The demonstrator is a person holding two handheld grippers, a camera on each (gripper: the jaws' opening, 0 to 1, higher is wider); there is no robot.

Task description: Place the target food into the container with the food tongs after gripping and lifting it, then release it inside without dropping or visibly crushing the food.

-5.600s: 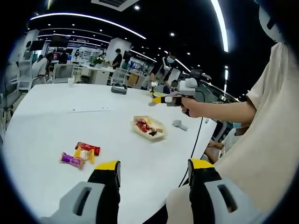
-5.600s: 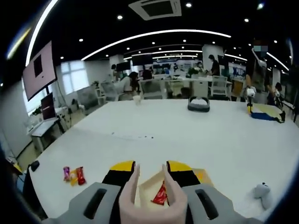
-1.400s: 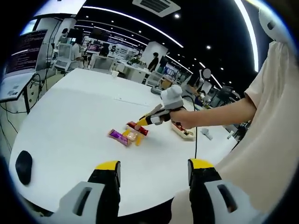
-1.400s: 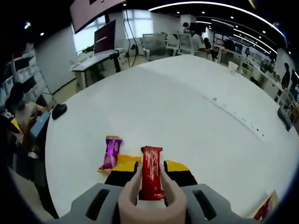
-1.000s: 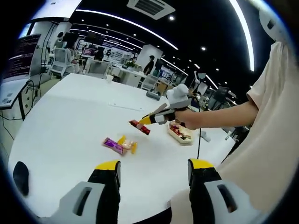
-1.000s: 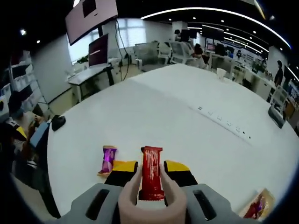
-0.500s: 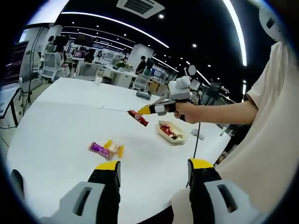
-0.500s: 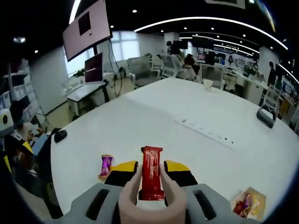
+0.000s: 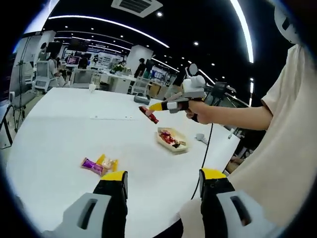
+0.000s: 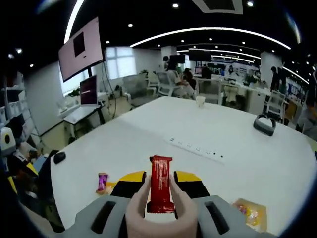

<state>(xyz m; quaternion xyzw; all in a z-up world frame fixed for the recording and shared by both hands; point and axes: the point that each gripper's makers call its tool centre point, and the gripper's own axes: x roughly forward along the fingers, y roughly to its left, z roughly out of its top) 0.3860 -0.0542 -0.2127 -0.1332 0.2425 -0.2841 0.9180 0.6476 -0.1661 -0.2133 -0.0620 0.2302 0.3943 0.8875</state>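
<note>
1. Table (image 9: pixel 59 129): big white round top, well below the right claw (image 10: pixel 159 179). In the right gripper view it spreads ahead of the jaws.

2. Tray (image 9: pixel 171 139): shallow, cream, already holding a few wrapped snacks. In the left gripper view it lies below and a little to the person's side of the right claw's (image 9: pixel 156 106) tip; in the right gripper view it (image 10: pixel 250 214) is low to the right of the jaws. Not yet under the load.

3. Right claw: pinched narrow on the tongs (image 10: pixel 159 210), whose two pink arms clamp the red bar (image 10: pixel 160 184). Grip and lift look done; wrapper appears flat, no visible crushing.

4. Left claw (image 9: pixel 161 181): jaws wide apart, nothing between them, held back at the near table edge, well apart from the tray.

5. Red bar (image 9: pixel 148 114): the task's food, in the air at the tong tips, clear of the table, not over the tray as far as I can judge.

6. Loose snacks (image 9: pixel 99 164): a purple and a yellow packet on the table just ahead of the left claw, far behind the right one.

7. Left to do, by my reading: carry over the tray, lower, ease the tongs apart inside it.
</note>
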